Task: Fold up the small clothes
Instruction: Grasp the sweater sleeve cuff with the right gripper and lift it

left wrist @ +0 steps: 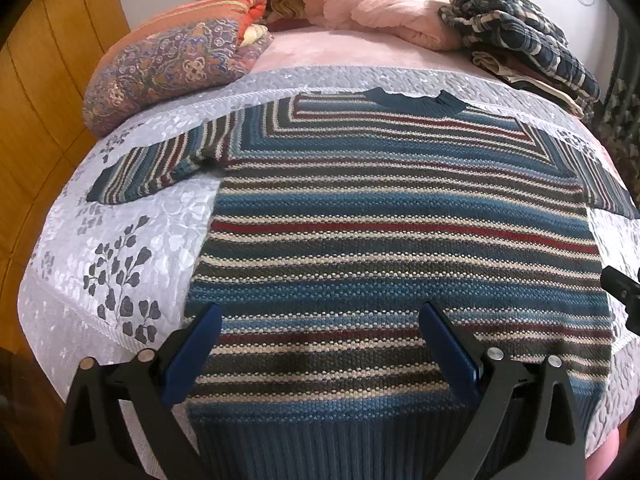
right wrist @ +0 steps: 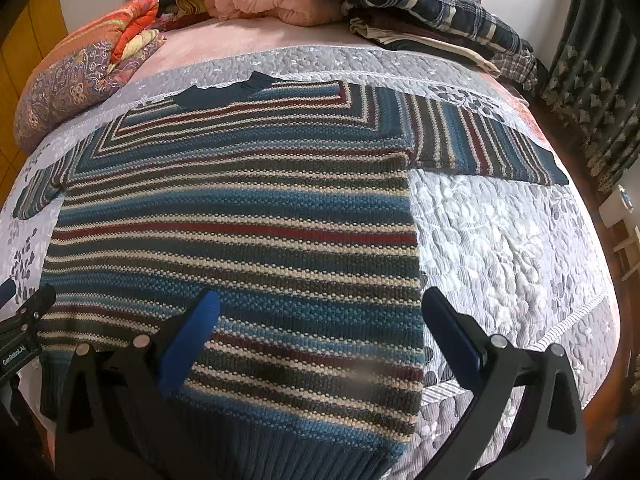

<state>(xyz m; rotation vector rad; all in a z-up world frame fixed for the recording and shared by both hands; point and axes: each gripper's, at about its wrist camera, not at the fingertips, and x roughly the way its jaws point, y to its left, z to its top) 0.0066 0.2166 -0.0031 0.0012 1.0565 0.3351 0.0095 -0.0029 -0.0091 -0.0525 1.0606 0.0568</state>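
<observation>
A striped knit sweater (left wrist: 400, 216) in blue, red, cream and grey lies flat on the bed, collar far, ribbed hem near, both sleeves spread out. My left gripper (left wrist: 320, 320) hovers open above the hem's left part, its blue pads wide apart and holding nothing. In the right wrist view the same sweater (right wrist: 240, 216) fills the left and centre. My right gripper (right wrist: 320, 308) is open over the sweater's right side edge near the hem, empty. The right sleeve (right wrist: 480, 148) stretches to the right.
A grey-white quilted bedspread (right wrist: 500, 248) covers the bed. A patterned folded quilt (left wrist: 168, 68) sits far left, pink bedding (left wrist: 368, 4) at the head, plaid clothes (right wrist: 420, 4) far right. Wooden wall panels (left wrist: 36, 120) on the left, curtains (right wrist: 592, 80) on the right.
</observation>
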